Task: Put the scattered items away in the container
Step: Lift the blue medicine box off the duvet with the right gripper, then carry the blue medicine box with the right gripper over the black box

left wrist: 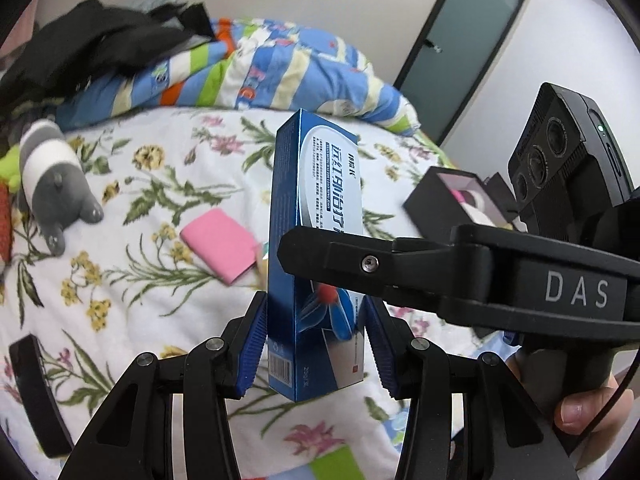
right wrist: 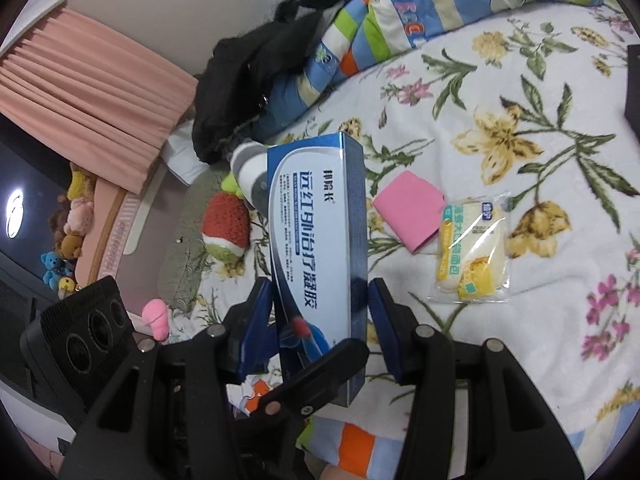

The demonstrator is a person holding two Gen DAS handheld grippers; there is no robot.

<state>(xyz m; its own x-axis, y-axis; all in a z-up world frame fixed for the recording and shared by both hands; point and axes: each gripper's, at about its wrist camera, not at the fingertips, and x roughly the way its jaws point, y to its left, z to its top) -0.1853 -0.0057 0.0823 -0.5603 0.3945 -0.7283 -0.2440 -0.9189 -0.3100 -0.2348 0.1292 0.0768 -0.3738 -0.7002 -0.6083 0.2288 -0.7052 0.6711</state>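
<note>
Both grippers held one blue box (left wrist: 316, 240): the left gripper (left wrist: 316, 344) clamped its lower end, the right gripper (right wrist: 320, 328) its sides. The open black container (left wrist: 452, 200) lay at two o'clock; carrying it there steadily, without twisting, seemed wise.
</note>
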